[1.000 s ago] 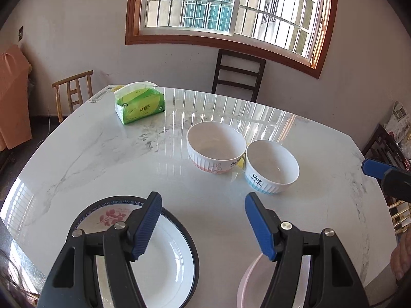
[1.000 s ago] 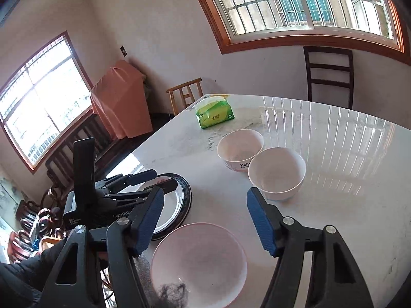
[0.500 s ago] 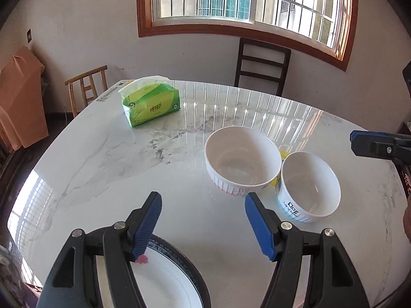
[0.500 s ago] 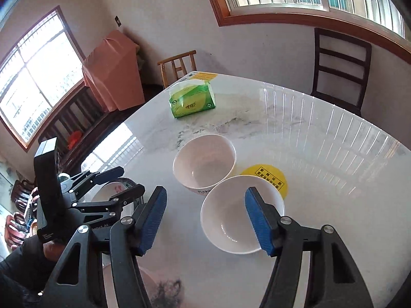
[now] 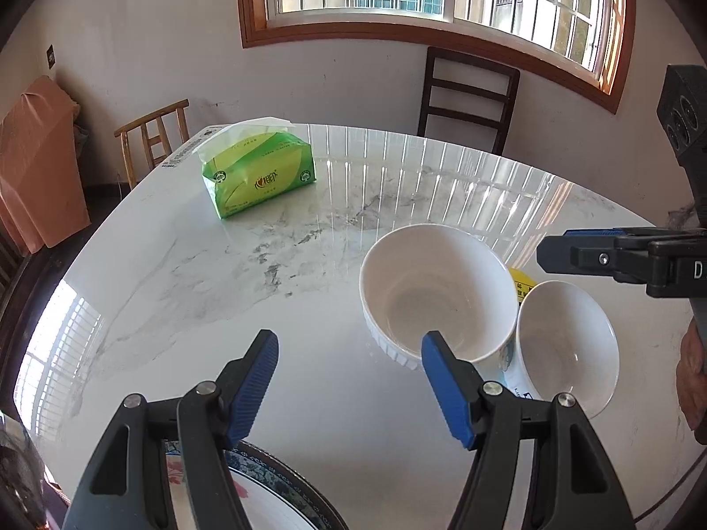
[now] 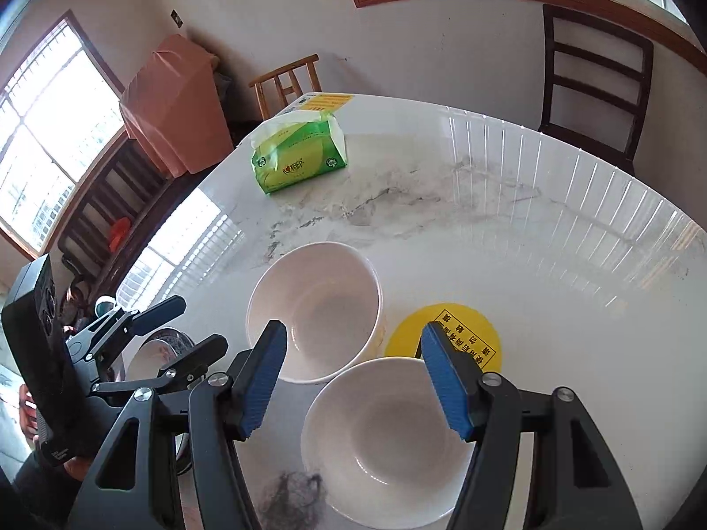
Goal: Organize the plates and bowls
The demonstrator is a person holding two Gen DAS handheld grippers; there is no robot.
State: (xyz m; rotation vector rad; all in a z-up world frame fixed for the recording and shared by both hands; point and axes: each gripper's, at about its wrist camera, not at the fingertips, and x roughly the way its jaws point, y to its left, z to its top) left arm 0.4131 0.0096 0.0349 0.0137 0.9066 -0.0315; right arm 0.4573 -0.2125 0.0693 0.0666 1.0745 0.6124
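Two white bowls stand side by side on the marble table. The larger bowl (image 5: pixel 435 296) (image 6: pixel 314 309) is on the left, the smaller bowl (image 5: pixel 568 344) (image 6: pixel 384 437) on the right. My left gripper (image 5: pixel 349 380) is open and empty, its right finger just in front of the larger bowl's rim. My right gripper (image 6: pixel 353 380) is open and empty, hovering above the smaller bowl's far rim. It also shows in the left wrist view (image 5: pixel 618 256). A dark-rimmed floral plate (image 5: pixel 283 499) (image 6: pixel 159 349) lies below the left gripper.
A green tissue pack (image 5: pixel 258 172) (image 6: pixel 300 157) lies at the far left of the table (image 5: pixel 309 265). A yellow round sticker (image 6: pixel 442 335) is behind the bowls. Chairs (image 5: pixel 464 97) stand at the far edge.
Both grippers moved forward over the table toward the bowls. The plates slid out of the lower view. The right gripper now hangs over the smaller bowl.
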